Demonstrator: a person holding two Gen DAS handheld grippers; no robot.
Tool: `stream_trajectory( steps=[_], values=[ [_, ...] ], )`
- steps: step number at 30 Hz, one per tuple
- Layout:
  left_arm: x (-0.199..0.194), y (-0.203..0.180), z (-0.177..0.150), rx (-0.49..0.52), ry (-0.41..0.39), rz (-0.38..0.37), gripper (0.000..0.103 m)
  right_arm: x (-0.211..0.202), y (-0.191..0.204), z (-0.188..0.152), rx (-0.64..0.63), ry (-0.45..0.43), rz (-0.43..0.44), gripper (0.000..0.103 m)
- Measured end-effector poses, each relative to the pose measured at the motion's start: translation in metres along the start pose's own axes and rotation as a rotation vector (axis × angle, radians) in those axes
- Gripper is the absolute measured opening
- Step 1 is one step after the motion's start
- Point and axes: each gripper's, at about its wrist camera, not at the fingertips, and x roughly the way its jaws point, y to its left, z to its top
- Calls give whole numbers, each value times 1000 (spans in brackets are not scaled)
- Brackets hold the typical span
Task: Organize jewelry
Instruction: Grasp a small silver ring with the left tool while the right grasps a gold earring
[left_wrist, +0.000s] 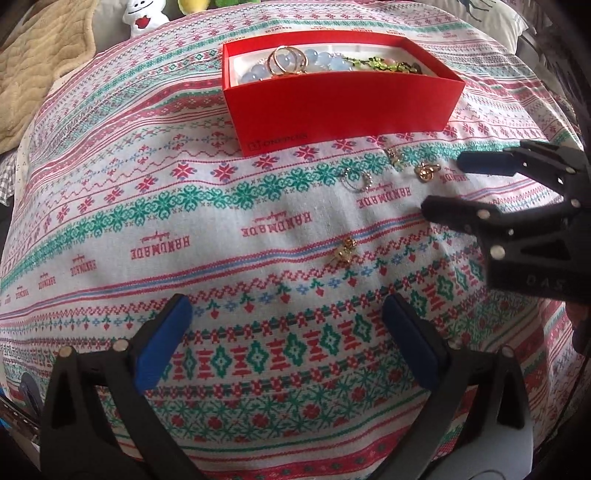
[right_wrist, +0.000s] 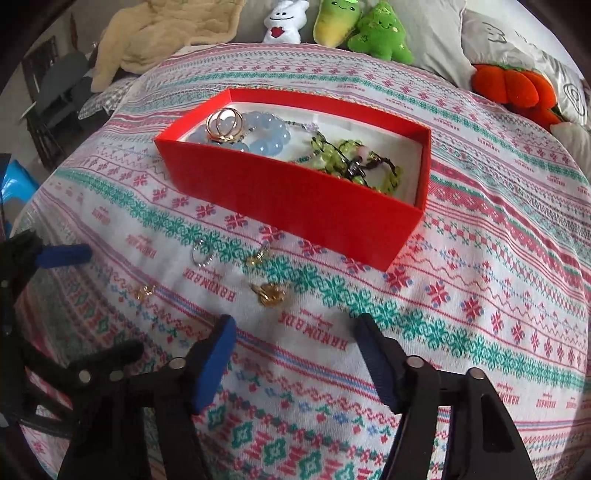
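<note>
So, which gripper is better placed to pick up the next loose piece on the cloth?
Probably the right gripper. It is open and the gold earring lies just ahead of its fingers, close to the red box. The left gripper, also open, has only the small gold charm ahead, farther off.

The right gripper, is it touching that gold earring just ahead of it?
Apart. The right wrist view shows patterned cloth between the open right gripper and the gold earring, which lies ahead of the fingertips.

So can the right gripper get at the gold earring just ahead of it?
Probably yes: the right gripper is open, the gold earring lies loose on the cloth, nothing between.
</note>
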Motion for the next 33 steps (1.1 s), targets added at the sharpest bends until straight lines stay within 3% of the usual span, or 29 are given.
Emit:
stream_trajectory(
  steps=[9, 11, 15, 18, 21, 26, 29, 33],
  values=[
    [-3, -2, -6, -7, 8, -9, 103, 6, 7, 13, -30, -25, -6, 26],
    [-3, 0, -3, -4, 11, -10, 103, 6, 6, 15, -35, -24, -3, 13],
    [-7, 5, 4, -7, -15, -72, 102, 4, -2, 16, -20, -22, 25, 10],
    [-14, 4, 11, -6, -45, -116, 95, 2, -3, 16, -23, -25, 25, 7],
    [-17, 0, 20, -1, -70, -167, 85, -1, -6, 16, -18, -29, 28, 6],
    [-8, -10, 36, 11, -58, -240, 52, -9, -10, 11, -8, -38, 30, 6],
    [0, -11, 45, 15, -55, -243, 43, -13, -15, 9, -3, -42, 31, 6],
    [6, -14, 53, 16, -60, -252, 41, -17, -20, 6, 6, -42, 39, 6]
  ],
)
